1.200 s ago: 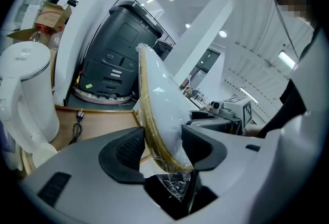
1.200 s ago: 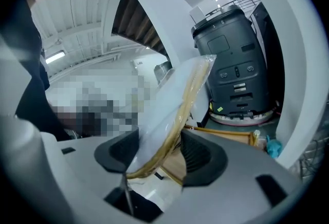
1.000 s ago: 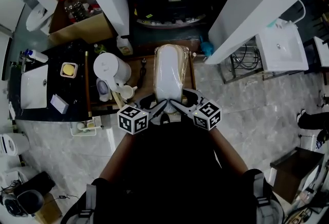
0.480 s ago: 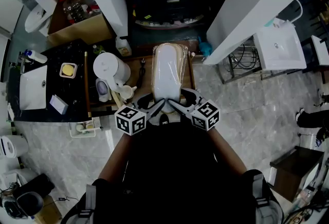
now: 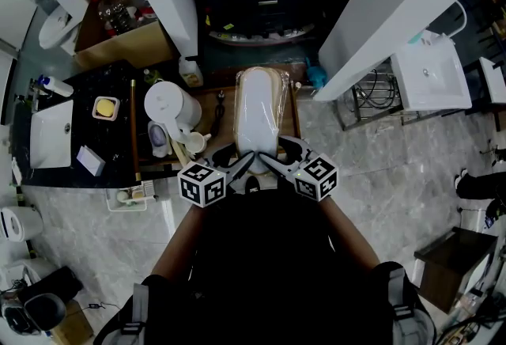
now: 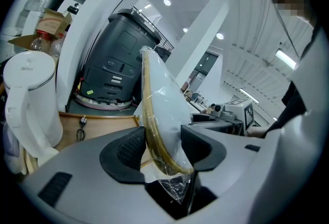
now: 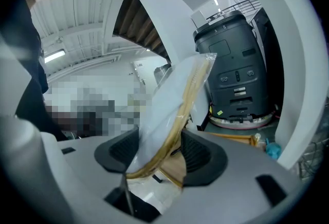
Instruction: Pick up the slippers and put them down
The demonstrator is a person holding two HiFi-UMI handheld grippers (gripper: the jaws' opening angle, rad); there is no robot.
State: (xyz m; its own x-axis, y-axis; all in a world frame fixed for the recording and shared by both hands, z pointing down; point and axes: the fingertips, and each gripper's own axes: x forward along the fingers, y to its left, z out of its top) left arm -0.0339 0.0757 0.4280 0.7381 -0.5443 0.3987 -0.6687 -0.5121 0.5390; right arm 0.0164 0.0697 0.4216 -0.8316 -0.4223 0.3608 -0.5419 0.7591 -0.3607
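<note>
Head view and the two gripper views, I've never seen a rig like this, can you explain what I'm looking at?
A person holds a two-jaw tool in each hand: the left gripper and the right gripper. The head view comes from a camera on their head, looking steeply down. The other two pictures come from a camera riding on each gripper, looking along its jaws. Both grippers are clamped on the near end of plastic-wrapped slippers at a wooden table. A white kettle stands to the left.
</note>
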